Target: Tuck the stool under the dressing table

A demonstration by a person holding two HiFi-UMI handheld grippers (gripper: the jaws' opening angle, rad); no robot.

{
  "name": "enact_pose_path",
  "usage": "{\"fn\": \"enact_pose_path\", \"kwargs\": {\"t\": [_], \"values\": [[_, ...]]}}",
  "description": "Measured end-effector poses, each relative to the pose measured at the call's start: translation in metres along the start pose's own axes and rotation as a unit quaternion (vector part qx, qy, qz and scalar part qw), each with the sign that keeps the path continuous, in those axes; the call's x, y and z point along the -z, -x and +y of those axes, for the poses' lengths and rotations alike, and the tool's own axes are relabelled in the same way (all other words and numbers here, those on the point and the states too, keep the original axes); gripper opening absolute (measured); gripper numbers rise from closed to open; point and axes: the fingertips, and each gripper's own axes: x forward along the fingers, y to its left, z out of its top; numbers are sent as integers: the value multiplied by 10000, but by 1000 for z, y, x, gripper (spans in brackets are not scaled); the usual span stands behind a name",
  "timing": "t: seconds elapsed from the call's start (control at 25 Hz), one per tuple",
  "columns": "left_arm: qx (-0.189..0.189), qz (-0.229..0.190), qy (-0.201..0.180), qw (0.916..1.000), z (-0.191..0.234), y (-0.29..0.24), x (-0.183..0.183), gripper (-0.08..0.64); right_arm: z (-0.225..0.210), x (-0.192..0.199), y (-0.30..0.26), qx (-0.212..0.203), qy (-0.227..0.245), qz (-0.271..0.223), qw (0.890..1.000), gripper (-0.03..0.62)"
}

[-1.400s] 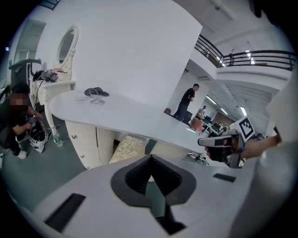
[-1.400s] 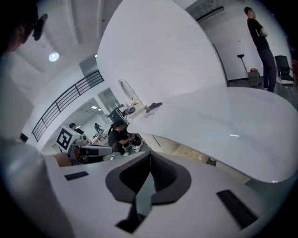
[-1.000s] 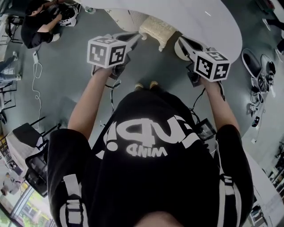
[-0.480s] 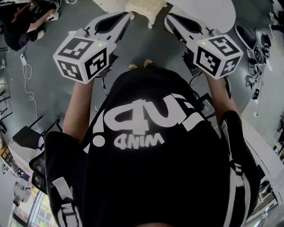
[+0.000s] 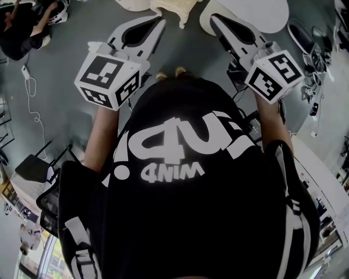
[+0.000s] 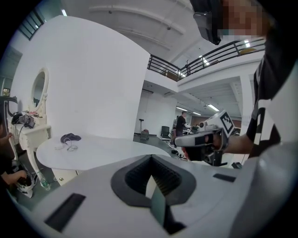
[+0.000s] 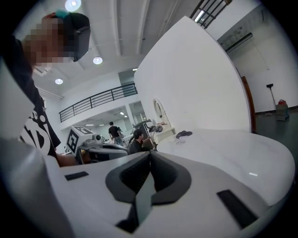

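Observation:
The cream cushioned stool (image 5: pixel 173 7) shows only at the top edge of the head view, at the rim of the white rounded tabletop (image 5: pixel 256 12). My left gripper (image 5: pixel 159 20) and right gripper (image 5: pixel 213 18) are held up in front of my chest, pointing toward the stool from either side and apart from it. Both are shut with nothing between the jaws. In the left gripper view the shut left gripper (image 6: pixel 151 175) looks across the tabletop (image 6: pixel 93 151), with the right gripper (image 6: pixel 205 137) beside it. The right gripper view shows its shut jaws and the same tabletop (image 7: pixel 233 148).
A small white vanity with an oval mirror (image 6: pixel 39 88) stands beyond the table's far end. A dark item with a cord (image 6: pixel 70 138) lies on the tabletop. People sit and stand around (image 5: pixel 24 30). Cables (image 5: pixel 30 87), chairs (image 5: pixel 32 166) and shoes (image 5: pixel 305 41) are on the grey floor.
Both grippers have lifted away from the stool and come closer to the head camera. The stool and tabletop have slid to the top edge of the head view.

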Motion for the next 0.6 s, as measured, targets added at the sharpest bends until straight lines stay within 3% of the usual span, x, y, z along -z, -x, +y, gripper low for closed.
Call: {"fn": "enact_pose_path", "kwargs": {"t": [0.24, 0.6], "values": [[-90, -14, 52, 9999, 7, -2, 4, 9, 1, 3, -6, -208, 6, -1, 9998, 23], [-53, 58, 16, 10000, 12, -5, 6, 9, -7, 4, -7, -137, -136, 64, 9998, 23]]}}
